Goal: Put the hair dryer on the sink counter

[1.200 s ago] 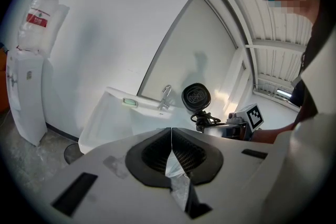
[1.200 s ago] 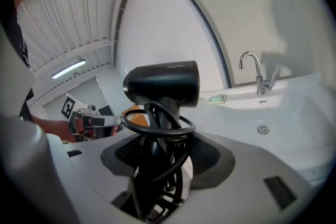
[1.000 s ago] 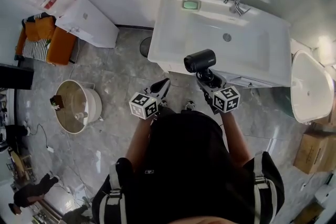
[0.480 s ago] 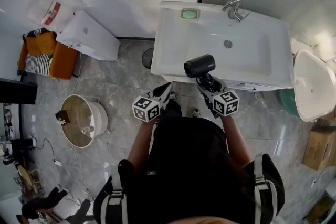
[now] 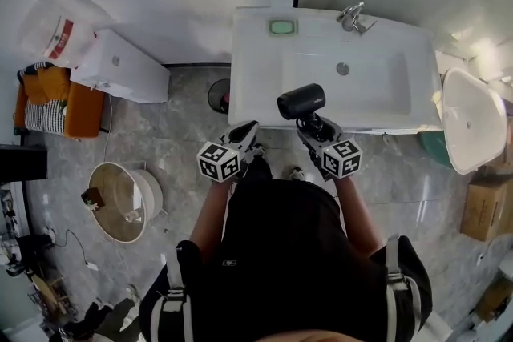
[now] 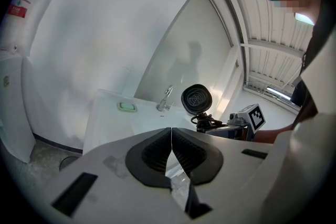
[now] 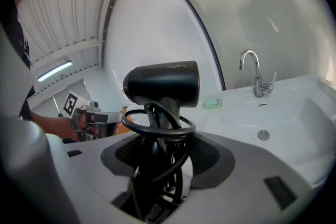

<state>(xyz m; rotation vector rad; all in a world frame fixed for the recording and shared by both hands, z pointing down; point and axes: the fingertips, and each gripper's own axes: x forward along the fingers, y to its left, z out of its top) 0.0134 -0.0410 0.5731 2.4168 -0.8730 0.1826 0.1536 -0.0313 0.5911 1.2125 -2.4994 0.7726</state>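
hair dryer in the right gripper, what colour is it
Plain black. The black hair dryer shows best in the right gripper view.

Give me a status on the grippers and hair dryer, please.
Right gripper shut on hair dryer handle, cord coiled. Left gripper shut, empty. Dryer at sink counter's front edge, not set down. Soap dish far back.

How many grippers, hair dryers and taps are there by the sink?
Grippers: 2, the left gripper and the right gripper
Hair dryer: 1
Tap: 1
Total: 4
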